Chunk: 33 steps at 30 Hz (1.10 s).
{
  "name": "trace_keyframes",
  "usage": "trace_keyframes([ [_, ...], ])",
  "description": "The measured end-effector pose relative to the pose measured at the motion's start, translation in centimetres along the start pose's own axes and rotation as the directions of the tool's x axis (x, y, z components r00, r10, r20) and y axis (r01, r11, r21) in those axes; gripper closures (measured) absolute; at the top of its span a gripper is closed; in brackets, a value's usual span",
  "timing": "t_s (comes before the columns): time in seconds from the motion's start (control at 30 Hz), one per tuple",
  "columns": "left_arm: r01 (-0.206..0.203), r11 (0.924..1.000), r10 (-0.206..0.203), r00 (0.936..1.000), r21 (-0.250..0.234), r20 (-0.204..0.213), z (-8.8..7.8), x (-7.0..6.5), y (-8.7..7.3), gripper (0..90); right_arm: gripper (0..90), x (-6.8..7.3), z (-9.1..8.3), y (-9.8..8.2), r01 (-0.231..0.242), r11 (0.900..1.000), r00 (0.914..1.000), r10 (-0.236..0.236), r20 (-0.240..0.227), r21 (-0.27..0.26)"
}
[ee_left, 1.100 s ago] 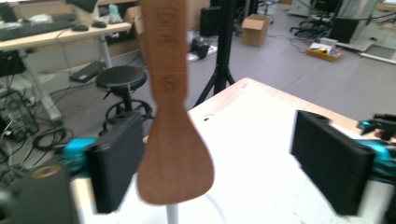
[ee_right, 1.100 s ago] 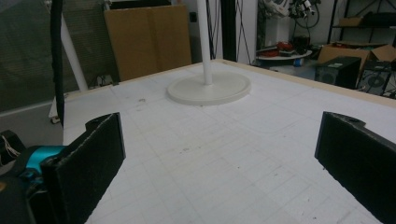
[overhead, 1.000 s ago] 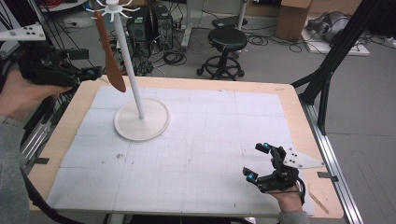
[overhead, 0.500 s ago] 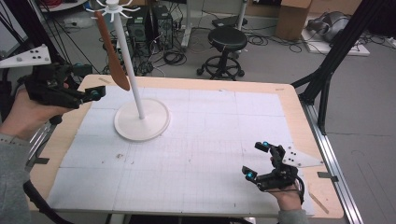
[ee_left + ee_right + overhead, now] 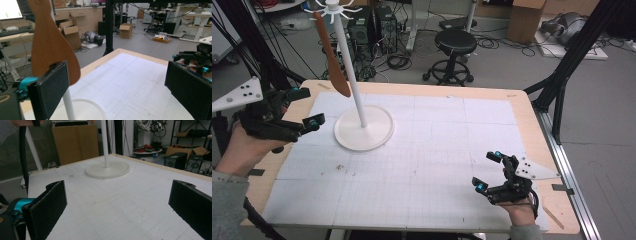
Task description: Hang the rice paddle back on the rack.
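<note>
Spatula [image 5: 331,55] is hung from the white stand [image 5: 353,75] at the bench's [image 5: 452,150] far left; the released left hand-held gripper [image 5: 307,107] should be lined up square on the blade before it's clenched; right hand-held gripper [image 5: 489,172], also released, is best kept parked.

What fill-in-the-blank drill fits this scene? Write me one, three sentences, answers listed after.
1. The wooden spatula hangs from the top of the white ____, whose round base sits on the table.
2. The left gripper, beside the spatula, has its jaws ____.
3. The right gripper, near the table's front edge, holds ____ between its jaws.

Missing words: stand; open; nothing
</note>
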<state>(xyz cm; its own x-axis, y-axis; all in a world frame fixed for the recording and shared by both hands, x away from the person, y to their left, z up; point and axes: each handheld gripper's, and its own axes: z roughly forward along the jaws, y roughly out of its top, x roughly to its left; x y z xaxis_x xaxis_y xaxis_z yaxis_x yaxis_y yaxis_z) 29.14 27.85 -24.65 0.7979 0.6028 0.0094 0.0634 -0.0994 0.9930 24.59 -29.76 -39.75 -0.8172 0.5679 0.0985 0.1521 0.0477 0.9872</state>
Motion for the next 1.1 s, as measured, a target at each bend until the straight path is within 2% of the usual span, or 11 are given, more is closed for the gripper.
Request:
trace_keyframes([
  [0.1,-0.003,0.9999,0.002,0.9993,-0.011,-0.037,0.0,-0.5,-1.3,5.4,0.7,-0.1,0.0,0.0,0.0,1.0,1.0,0.0,0.006,-0.004],
  [0.17,0.011,0.9997,-0.012,0.9993,-0.023,-0.036,0.0,-0.8,-2.2,2.0,0.7,0.0,-0.1,0.0,0.0,1.0,1.0,0.0,0.006,-0.004],
  [0.5,0.074,0.9965,-0.076,0.9956,-0.038,-0.056,-0.8,-1.2,-6.0,1.8,0.7,0.1,0.1,0.3,0.015,1.0,0.9999,-0.015,0.003,-0.005],
  [0.67,0.084,0.9959,-0.087,0.9937,-0.034,-0.071,-1.4,-1.1,-7.7,1.8,0.7,0.0,0.1,0.3,0.009,1.0,0.9999,-0.009,0.007,-0.002],
  [0.73,0.075,0.997,-0.076,0.9937,-0.017,-0.082,-1.7,-1.1,-8.4,1.8,0.7,0.0,0.1,0.3,0.007,1.0,0.9999,-0.007,0.009,-0.003],
  [0.83,0.081,0.9967,-0.08,0.9933,0.004,-0.083,-2.2,-1.2,-9.4,1.8,0.7,0.0,-0.1,0.3,0.002,1.0,0.9999,-0.002,0.013,-0.003],
  [1.0,0.094,0.9956,-0.094,0.9933,-0.009,-0.067,-2.8,-1.3,-10.9,1.8,0.7,0.1,-0.2,0.2,0.009,1.0,0.9998,-0.01,0.017,0.002],
  [1.1,0.101,0.9948,-0.102,0.9922,-0.01,-0.071,-3.0,-1.3,-11.6,1.8,0.7,0.0,-0.1,0.2,0.017,1.0,0.9996,-0.017,0.022,0.002],
])
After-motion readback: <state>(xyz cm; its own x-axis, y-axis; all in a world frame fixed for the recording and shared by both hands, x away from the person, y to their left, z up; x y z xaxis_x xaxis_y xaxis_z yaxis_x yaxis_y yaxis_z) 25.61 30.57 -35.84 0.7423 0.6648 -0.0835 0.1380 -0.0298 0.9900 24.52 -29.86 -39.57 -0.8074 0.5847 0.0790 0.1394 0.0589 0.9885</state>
